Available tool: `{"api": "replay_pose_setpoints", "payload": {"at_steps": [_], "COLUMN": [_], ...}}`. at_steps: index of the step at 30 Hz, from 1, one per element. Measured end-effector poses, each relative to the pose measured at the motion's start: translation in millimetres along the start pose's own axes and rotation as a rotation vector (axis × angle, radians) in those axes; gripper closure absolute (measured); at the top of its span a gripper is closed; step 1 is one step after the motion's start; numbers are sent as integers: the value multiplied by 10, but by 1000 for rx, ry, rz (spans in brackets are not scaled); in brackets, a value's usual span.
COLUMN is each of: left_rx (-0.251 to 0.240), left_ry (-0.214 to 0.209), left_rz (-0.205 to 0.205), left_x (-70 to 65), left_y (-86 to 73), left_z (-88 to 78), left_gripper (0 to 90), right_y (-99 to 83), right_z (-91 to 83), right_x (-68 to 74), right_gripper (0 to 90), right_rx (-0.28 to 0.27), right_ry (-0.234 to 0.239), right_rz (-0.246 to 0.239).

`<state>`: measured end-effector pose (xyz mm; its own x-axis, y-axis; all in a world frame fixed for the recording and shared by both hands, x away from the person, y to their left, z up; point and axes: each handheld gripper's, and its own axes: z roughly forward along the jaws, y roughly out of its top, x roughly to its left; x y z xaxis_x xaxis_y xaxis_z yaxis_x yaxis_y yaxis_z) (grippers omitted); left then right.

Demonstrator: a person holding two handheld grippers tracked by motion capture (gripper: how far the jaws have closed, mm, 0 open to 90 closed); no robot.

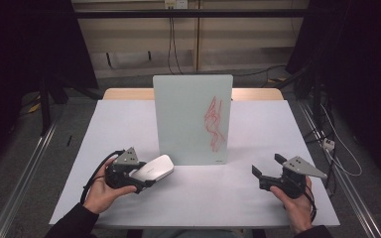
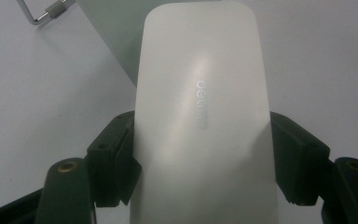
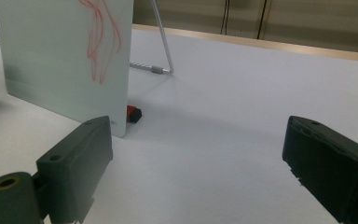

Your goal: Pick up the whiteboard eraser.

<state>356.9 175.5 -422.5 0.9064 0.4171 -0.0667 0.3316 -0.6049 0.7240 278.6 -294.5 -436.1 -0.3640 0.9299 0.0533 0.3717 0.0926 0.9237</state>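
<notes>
Squarely between left claw (image 2: 205, 158) pads: eraser (image 2: 200, 116)

You have a pale glass board (image 1: 192, 119) standing nearly upright at the middle of the white surface (image 1: 258, 193). Red scribbled lines (image 1: 215, 124) run down its right half. Behind it, in the right gripper view, a thin metal stand (image 3: 164, 44) leans back from the board and meets the surface well behind it. A small red and black object (image 3: 134, 113) lies on the surface just beside the board's lower corner, on the back side. A strip of bare wood (image 1: 258, 93) shows along the far edge of the surface. Beyond that, you see a grey floor (image 1: 25, 148), with cables (image 1: 171, 39) hanging down a pale wall.
</notes>
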Motion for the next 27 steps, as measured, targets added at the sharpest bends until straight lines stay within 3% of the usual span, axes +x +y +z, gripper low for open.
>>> {"api": "replay_pose_setpoints", "payload": {"at_steps": [9, 23, 27], "left_rx": [-60, -164, -203], "left_ry": [18, 102, 122], "left_rz": [-18, -30, -50], "left_x": [-33, -80, -100], "left_y": [12, 25, 44], "left_z": [-60, -179, -206], "left_gripper": [308, 309, 309], "right_y": [-1, -5, -2], "right_z": [1, -19, -20], "right_x": [0, 6, 6], "right_gripper": [81, 82, 82], "right_rx": [-1, -4, -4], "right_ry": [2, 5, 7], "right_rz": [-6, -10, -7]}}
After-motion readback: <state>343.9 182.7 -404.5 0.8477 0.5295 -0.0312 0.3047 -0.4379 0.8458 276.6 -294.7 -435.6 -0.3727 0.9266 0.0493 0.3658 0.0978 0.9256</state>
